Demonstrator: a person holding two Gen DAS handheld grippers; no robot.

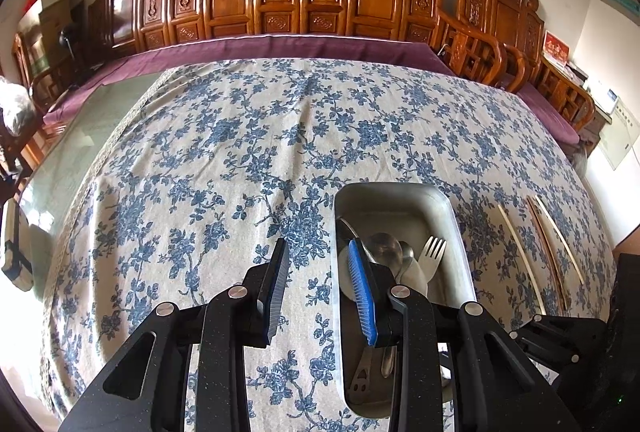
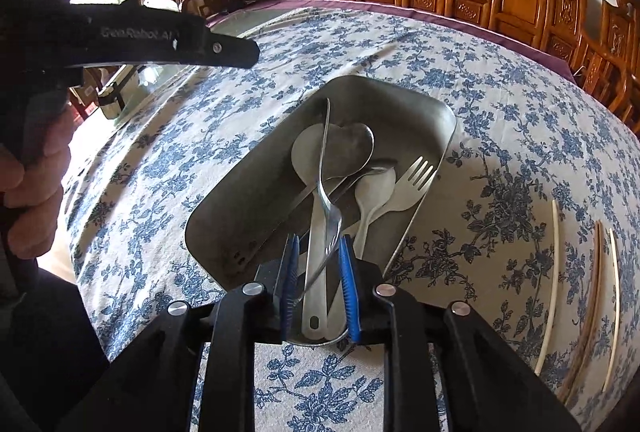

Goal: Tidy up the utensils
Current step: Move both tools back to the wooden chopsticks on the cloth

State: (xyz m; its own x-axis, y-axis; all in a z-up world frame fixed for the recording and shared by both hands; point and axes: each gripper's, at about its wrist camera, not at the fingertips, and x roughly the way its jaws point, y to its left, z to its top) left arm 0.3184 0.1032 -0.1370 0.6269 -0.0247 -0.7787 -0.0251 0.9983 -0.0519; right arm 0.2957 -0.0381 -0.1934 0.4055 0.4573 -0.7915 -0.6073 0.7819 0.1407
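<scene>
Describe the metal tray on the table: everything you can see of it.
The metal tray is a shallow, rounded-corner rectangle of dull grey metal, seemingly steel, lying flat on the floral tablecloth. It holds a jumble of spoons and forks, metal and pale ones, crossing one another. The right gripper hangs over its near end, jaws apart around the handles. Three chopsticks lie on the cloth to its right, clear of it.
</scene>
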